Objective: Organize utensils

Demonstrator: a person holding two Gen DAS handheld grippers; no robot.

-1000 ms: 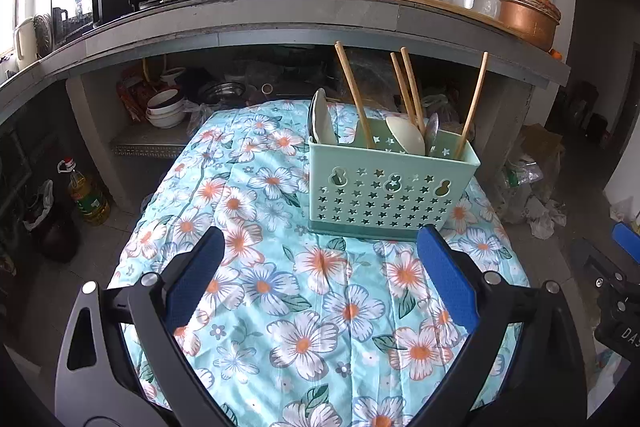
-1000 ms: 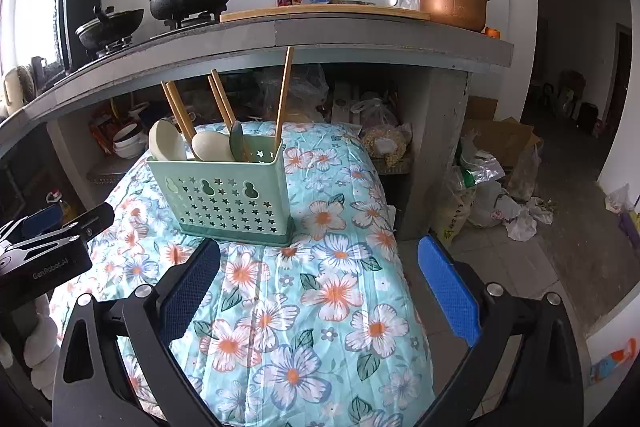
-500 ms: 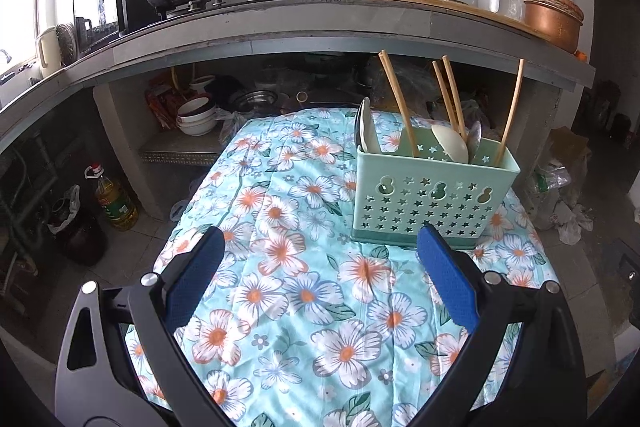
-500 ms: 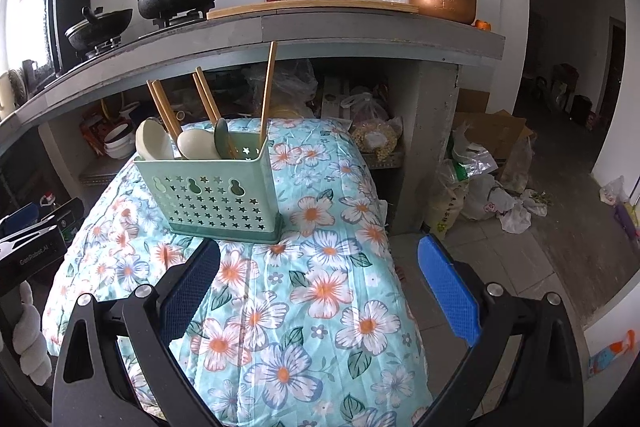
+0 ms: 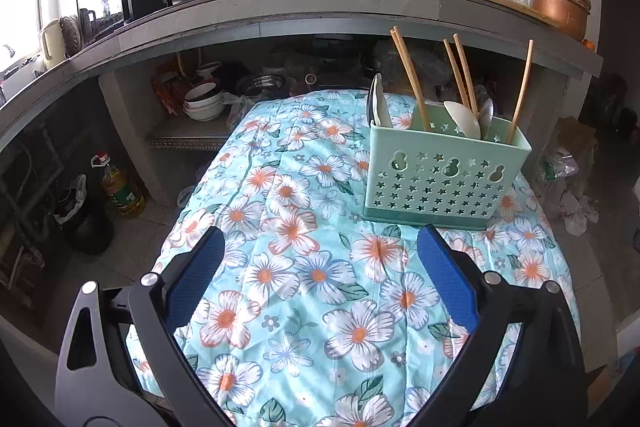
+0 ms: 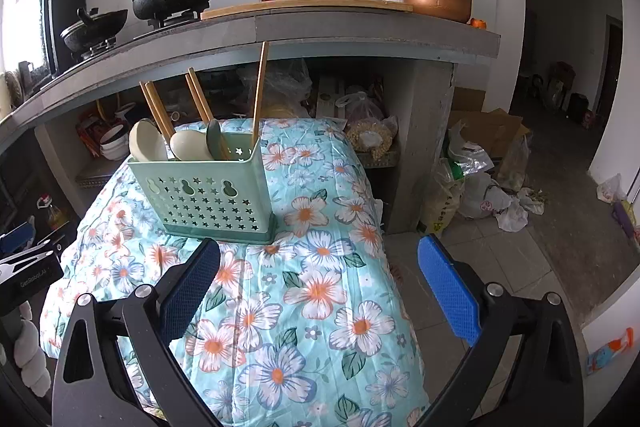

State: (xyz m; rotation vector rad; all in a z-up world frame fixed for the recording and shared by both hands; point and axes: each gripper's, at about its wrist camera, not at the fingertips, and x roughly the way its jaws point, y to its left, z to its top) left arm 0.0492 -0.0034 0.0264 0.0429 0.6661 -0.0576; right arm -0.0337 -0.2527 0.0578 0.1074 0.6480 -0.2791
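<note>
Both hand-held grippers [image 5: 318, 247] [image 6: 318, 255] hover open, short of utensil caddy [image 5: 440, 175].

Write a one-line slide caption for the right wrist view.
Open right hand-held gripper over a floral tablecloth, facing a green utensil caddy holding chopsticks and spoons.

- Left gripper [image 5: 320, 259]: jaws wide apart, bare floral cloth [image 5: 304, 291] between and just ahead.
- Ahead to its right, utensil basket [image 5: 440, 183] blocks passage; chopsticks [image 5: 410, 75] project upward.
- Right gripper [image 6: 320, 271]: basket ahead-left, open floor [image 6: 516, 267] to its right.
- Overhanging bench [image 6: 360, 31] caps headroom beyond basket.
</note>
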